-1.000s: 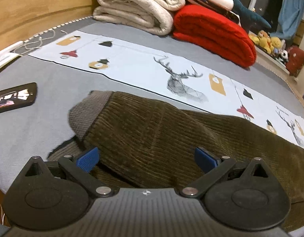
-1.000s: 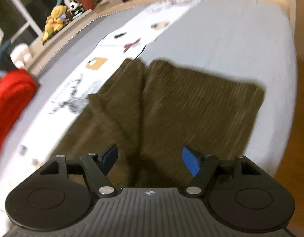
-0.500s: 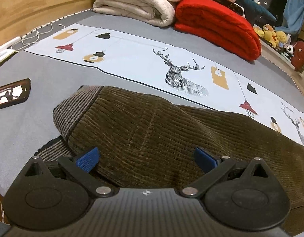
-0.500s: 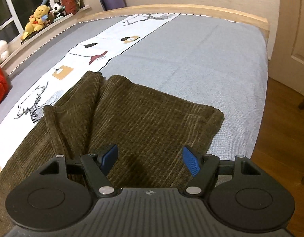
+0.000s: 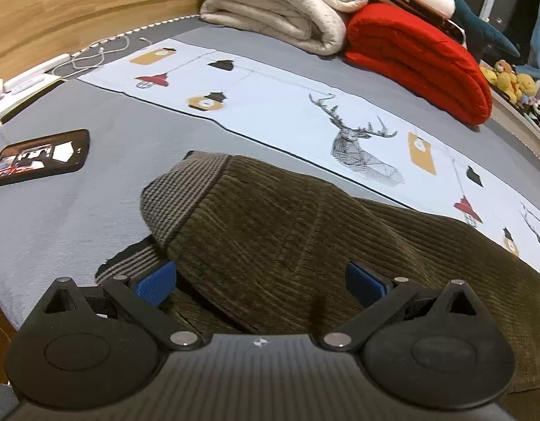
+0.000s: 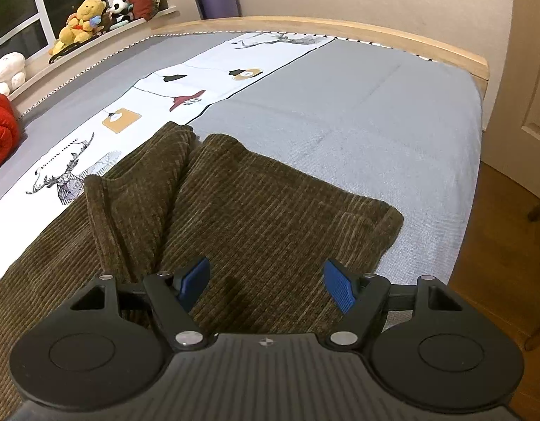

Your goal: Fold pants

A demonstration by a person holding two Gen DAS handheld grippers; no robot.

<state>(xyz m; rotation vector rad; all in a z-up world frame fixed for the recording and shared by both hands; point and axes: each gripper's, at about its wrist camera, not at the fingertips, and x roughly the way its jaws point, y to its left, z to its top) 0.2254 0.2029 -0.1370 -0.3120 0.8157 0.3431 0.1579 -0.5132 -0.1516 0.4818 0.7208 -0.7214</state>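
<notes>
Item: brown corduroy pants, spread lengthwise on the bed, legs doubled one upon the other, striped waistband at the left end, cuffs at the right; seemingly laid flat to take a cross fold.

Left hand-held gripper: jaws wide, empty, poised over the waist end.

Right hand-held gripper: jaws wide, empty, over the cuff end.

Phone: lying apart from the pants.

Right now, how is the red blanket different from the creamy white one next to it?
The red blanket is bright red; the cream blanket is pale off-white. The red blanket looks smooth and ribbed, while the cream blanket looks fluffy. The red blanket is one thick roll; the cream blanket shows several stacked folds. Both are folded and sit side by side, touching, at the far edge of the bed.
</notes>
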